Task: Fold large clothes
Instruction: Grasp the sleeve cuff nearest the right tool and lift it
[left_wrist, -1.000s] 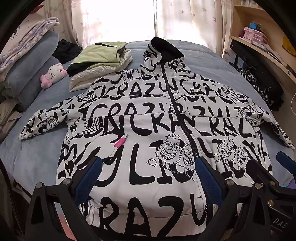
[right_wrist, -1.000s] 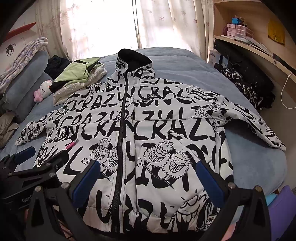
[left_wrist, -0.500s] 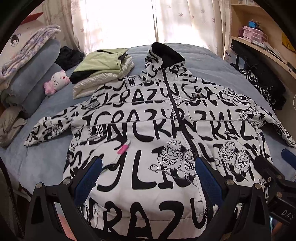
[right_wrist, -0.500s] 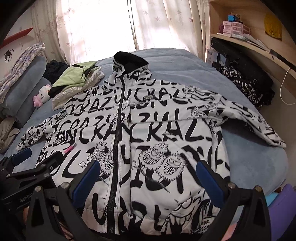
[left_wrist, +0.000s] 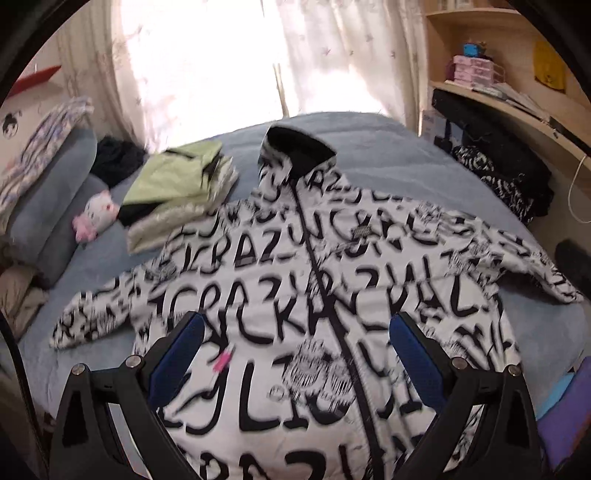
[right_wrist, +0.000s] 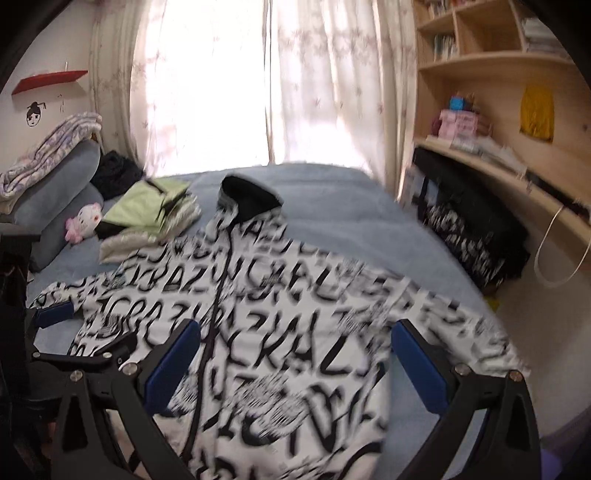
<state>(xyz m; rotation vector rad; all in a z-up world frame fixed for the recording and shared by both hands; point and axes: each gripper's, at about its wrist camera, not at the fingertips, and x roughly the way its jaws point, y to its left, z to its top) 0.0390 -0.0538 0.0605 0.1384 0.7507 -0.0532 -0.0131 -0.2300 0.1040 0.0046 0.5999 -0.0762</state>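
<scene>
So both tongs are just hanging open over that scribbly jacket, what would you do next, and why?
Probably bring the left tongs down onto the left sleeve and fold it in. The jacket lies flat, zipped and face up on the bed, sleeves spread wide, and the right tongs also hold nothing.

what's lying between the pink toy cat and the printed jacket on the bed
A folded green and white clothes pile lies between the toy cat and the jacket, in both views.

Jacket print smeared by motion blur in both wrist views, cartoon figures unreadable; its hem cut off by the lower edge; right sleeve end blurred; shelf items too smeared to identify; left gripper partly out of frame
</scene>
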